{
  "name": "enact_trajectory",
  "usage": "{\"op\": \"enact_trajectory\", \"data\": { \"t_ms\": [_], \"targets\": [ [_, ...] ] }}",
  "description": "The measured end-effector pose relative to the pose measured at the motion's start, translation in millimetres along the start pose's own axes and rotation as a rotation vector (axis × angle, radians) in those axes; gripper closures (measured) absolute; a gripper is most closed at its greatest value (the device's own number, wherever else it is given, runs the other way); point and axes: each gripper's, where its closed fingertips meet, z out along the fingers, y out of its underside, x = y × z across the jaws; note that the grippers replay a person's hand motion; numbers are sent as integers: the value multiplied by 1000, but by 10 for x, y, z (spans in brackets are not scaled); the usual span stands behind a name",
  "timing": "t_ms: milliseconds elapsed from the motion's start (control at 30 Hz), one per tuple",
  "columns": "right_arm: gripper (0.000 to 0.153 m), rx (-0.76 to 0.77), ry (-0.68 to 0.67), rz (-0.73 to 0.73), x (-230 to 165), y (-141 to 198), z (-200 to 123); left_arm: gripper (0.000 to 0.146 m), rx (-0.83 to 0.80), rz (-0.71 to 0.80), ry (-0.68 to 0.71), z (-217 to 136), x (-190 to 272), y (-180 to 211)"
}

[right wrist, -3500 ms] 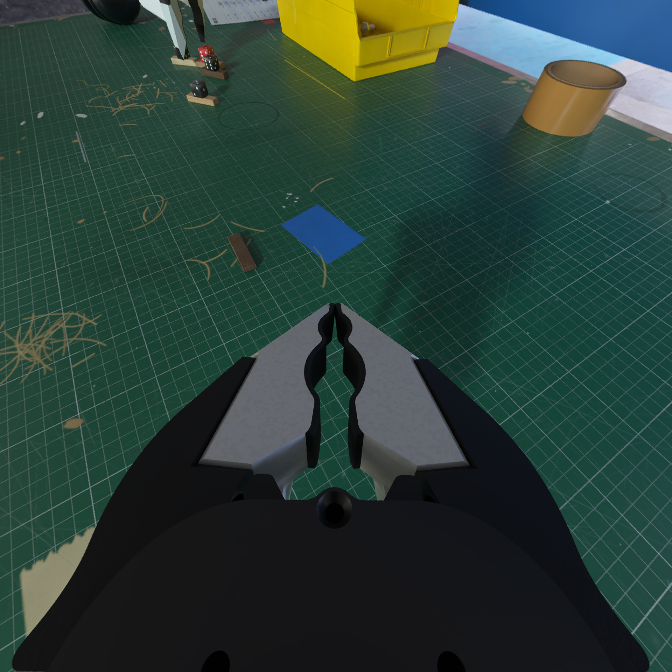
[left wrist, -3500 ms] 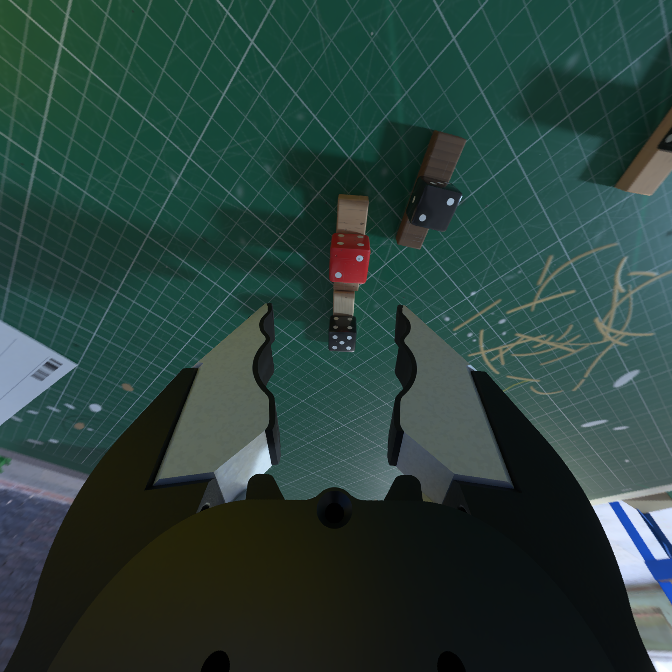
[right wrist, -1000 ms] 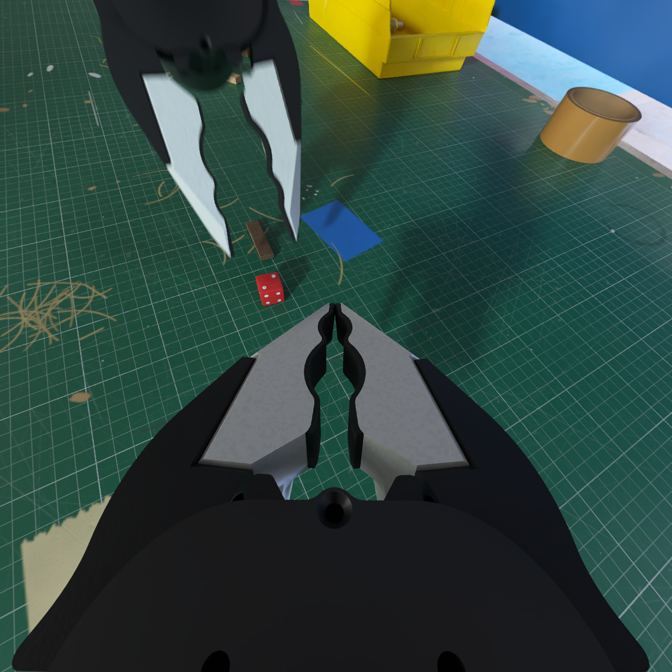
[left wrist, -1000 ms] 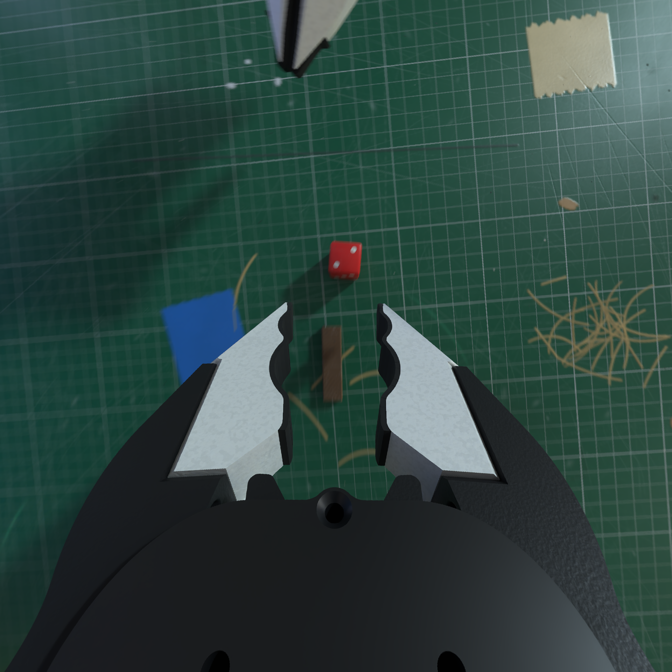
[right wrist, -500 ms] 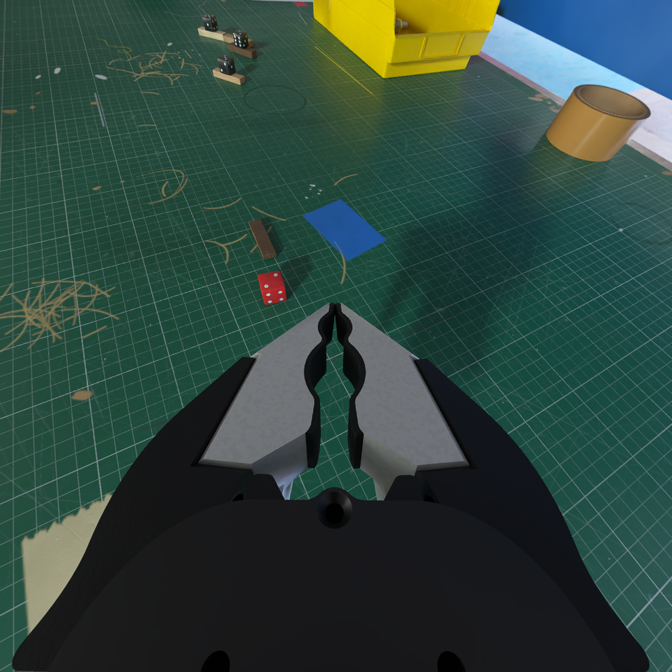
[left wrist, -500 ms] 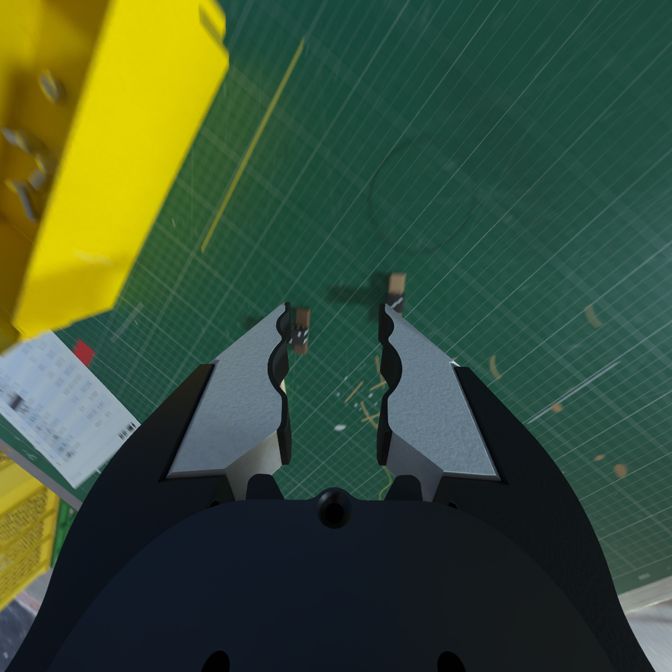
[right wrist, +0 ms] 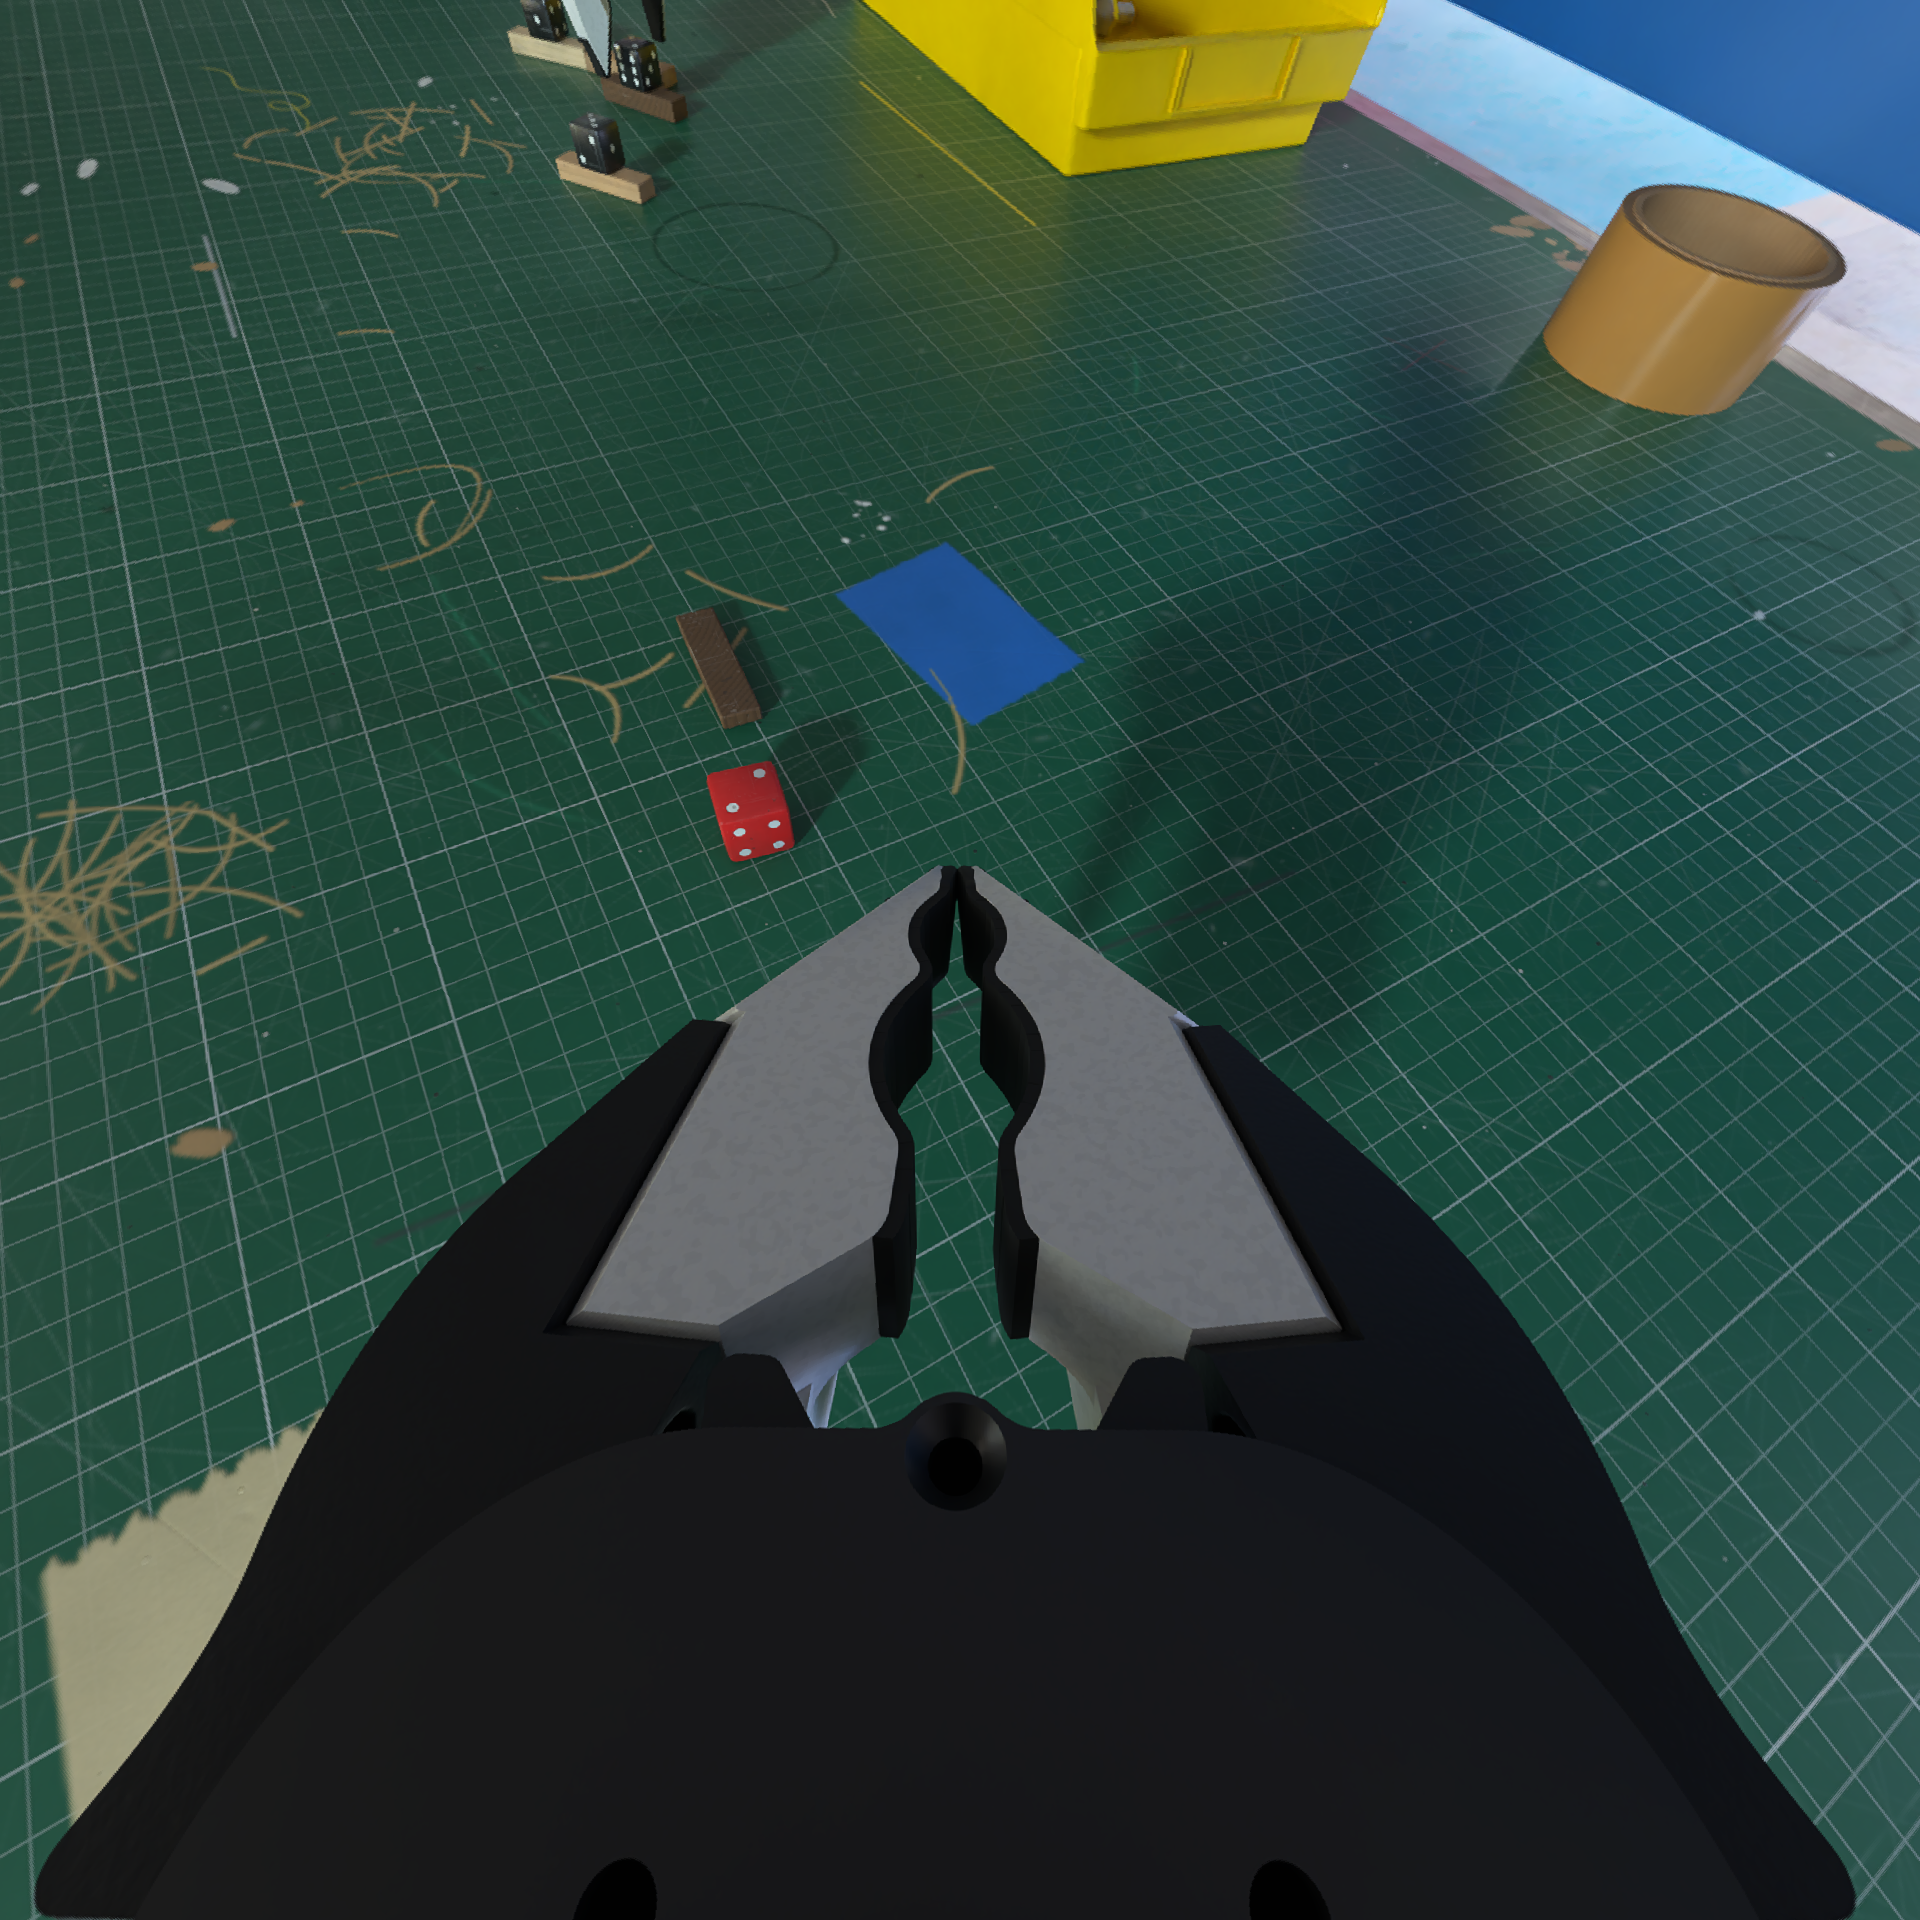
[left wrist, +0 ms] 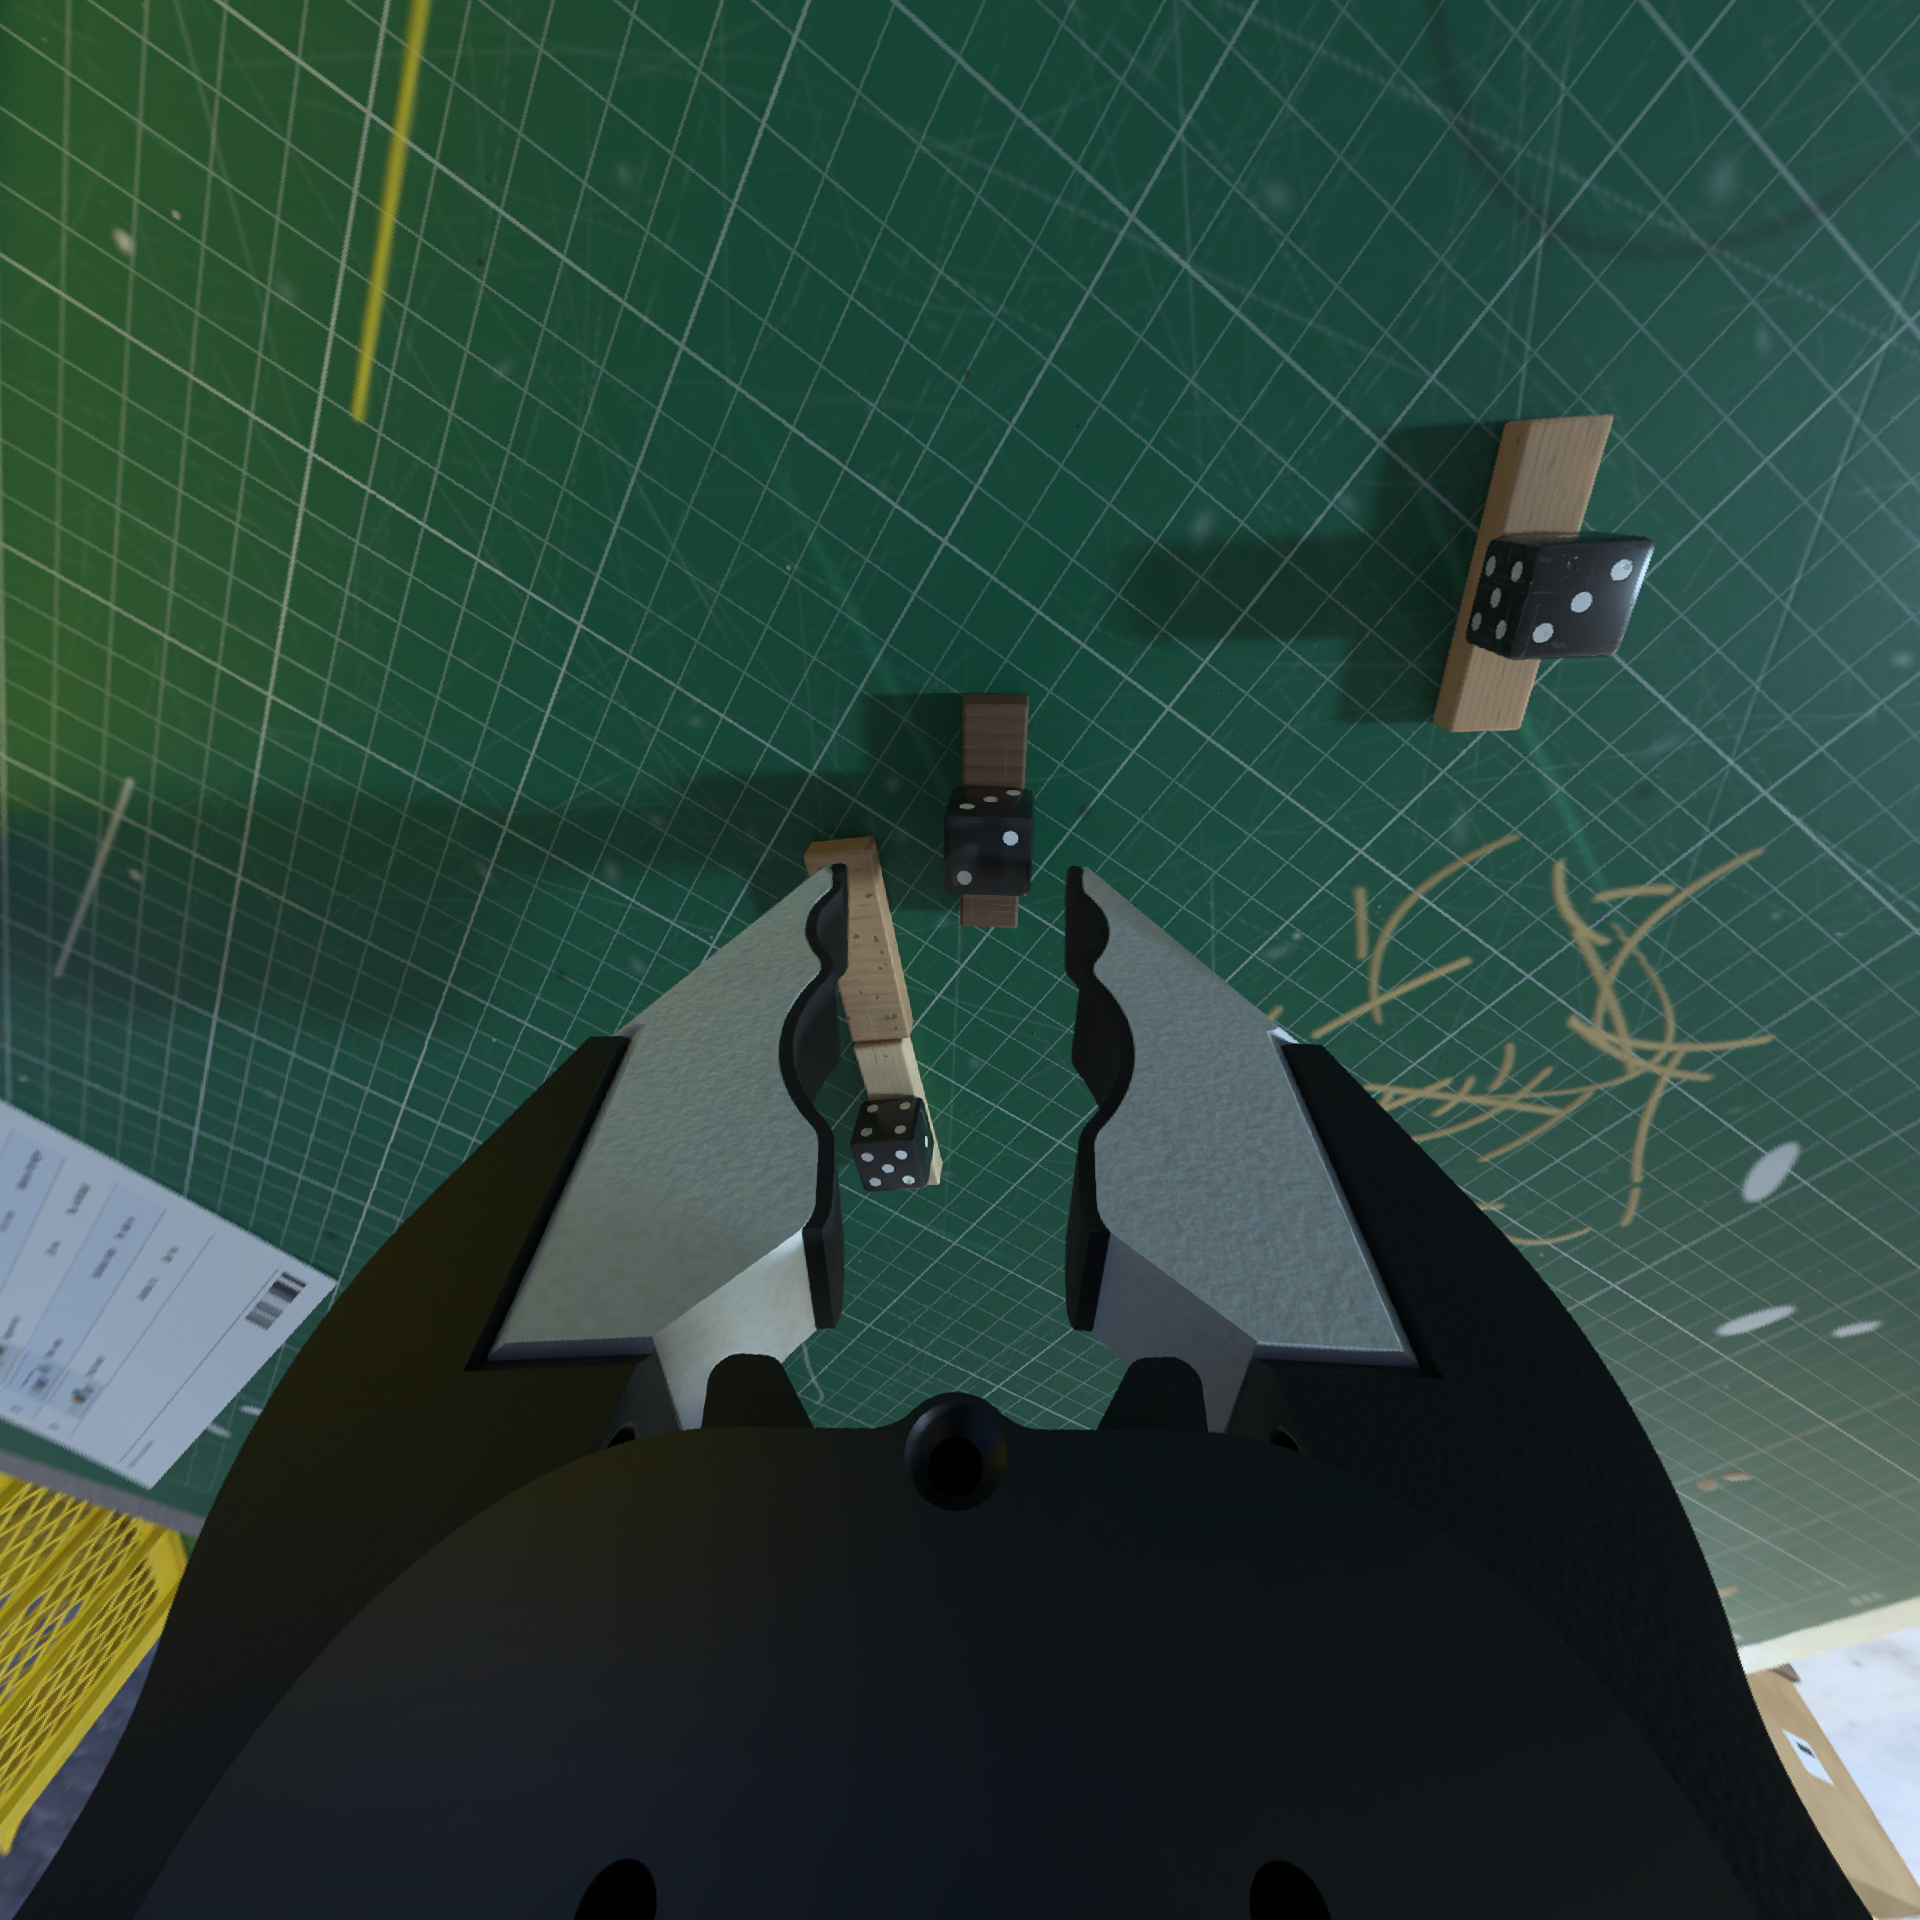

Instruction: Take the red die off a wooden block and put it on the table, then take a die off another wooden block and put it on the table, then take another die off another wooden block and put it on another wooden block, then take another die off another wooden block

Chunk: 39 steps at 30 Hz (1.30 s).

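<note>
In the left wrist view, the left gripper hung with its jaws well apart and empty above the green mat. Between its fingers lay a pale wooden block carrying a small black die at its near end; just beyond, a dark block bore a second black die — and off to the right a third black die sat on a light block.

In the right wrist view, the right gripper was closed on nothing. The red die rested on the mat just ahead, near a bare brown block — beside a blue patch.
</note>
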Motion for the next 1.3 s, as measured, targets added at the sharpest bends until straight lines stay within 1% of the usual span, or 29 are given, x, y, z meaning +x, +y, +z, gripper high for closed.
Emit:
{"op": "enact_trajectory", "data": {
  "t_ms": [100,167,300,400,500,567,633,700,767,833,967,1033,1067,1167,1300],
  "targets": [
    [153,-2,3,2,6,3,5,115,1,-5,64,10,33,-4],
    [153,-1,3,4,9,2,5,130,5,-6,97,9,70,-15],
    [153,-2,4,-3,9,-6,-6,130,22,5,114,-78,229,-74],
    [153,-2,5,-5,17,-10,-12,130,118,48,63,-377,415,-255],
    [153,0,9,-7,25,-16,-12,130,226,117,-10,-846,720,-529],
    [153,3,17,-11,35,-25,-15,130,299,178,-41,-1132,1019,-778],
    [153,0,37,-14,58,-23,-24,130,357,268,-48,-1296,1382,-1069],
    [153,-23,93,-7,130,14,-42,130,390,356,-74,-1336,1724,-1371],
    [153,-49,178,4,240,66,-90,130,432,407,-65,-1297,2053,-1681],
    [153,-55,256,37,350,109,-170,130,467,436,-11,-1192,2351,-1958],
    [153,-9,348,158,512,144,-377,130,475,470,65,-878,2713,-2401],
    [153,52,442,207,635,123,-526,130,474,459,89,-729,2823,-2594],
    [153,99,498,224,702,96,-616,130,474,456,105,-661,2877,-2678],
    [153,263,686,260,909,4,-950,130,457,453,91,-446,2985,-2876],
    [153,363,878,280,1107,-15,-1321,130,451,455,173,-262,3224,-3015]
  ]
}}
